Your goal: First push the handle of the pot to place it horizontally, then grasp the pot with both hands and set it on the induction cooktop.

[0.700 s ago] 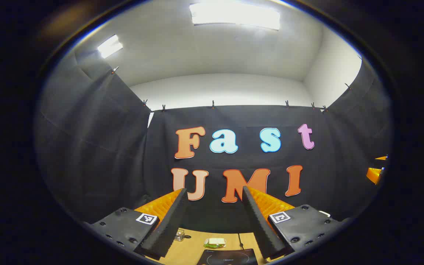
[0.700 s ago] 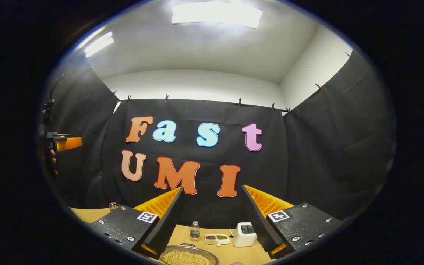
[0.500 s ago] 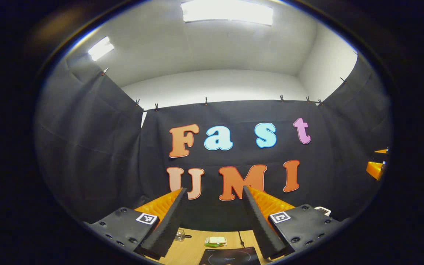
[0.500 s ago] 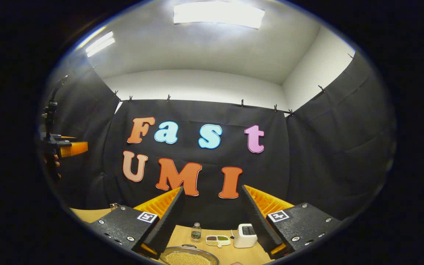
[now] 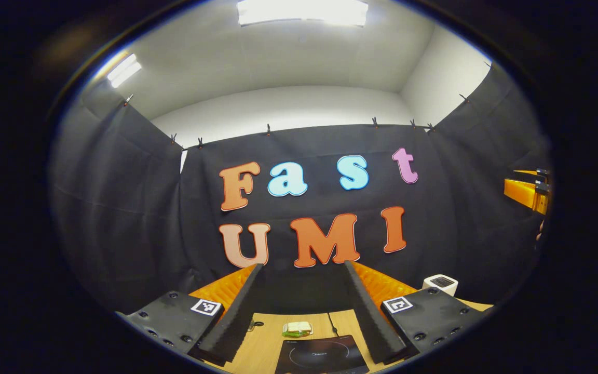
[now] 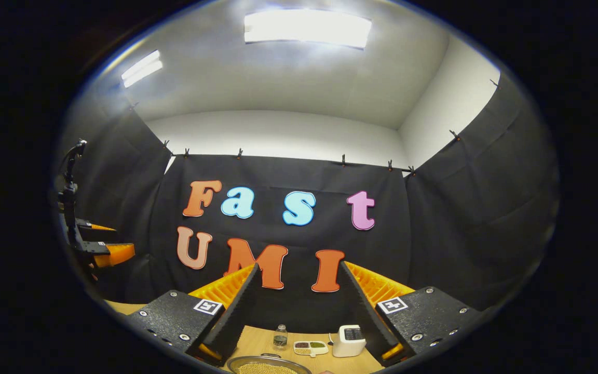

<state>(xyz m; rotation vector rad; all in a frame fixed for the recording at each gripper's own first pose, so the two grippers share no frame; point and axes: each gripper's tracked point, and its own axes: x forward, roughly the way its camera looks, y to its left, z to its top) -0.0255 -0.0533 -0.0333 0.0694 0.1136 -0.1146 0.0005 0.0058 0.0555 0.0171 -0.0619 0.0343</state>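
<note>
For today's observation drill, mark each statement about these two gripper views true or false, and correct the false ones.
1. The left gripper is open. True.
2. The right gripper is shut on the pot. False: it is open, holding nothing.
3. The pot sits on the induction cooktop. False: the cooktop's visible surface is bare.
4. A small bottle stands upright on the table. True.
5. The pot holds small yellowish grains. True.

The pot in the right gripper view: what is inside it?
The pot holds small yellowish grains that reach close to its rim. Its lower part is cut off at the bottom of the view, so how deep the grains go, and whether anything lies under them, cannot be seen.
</note>
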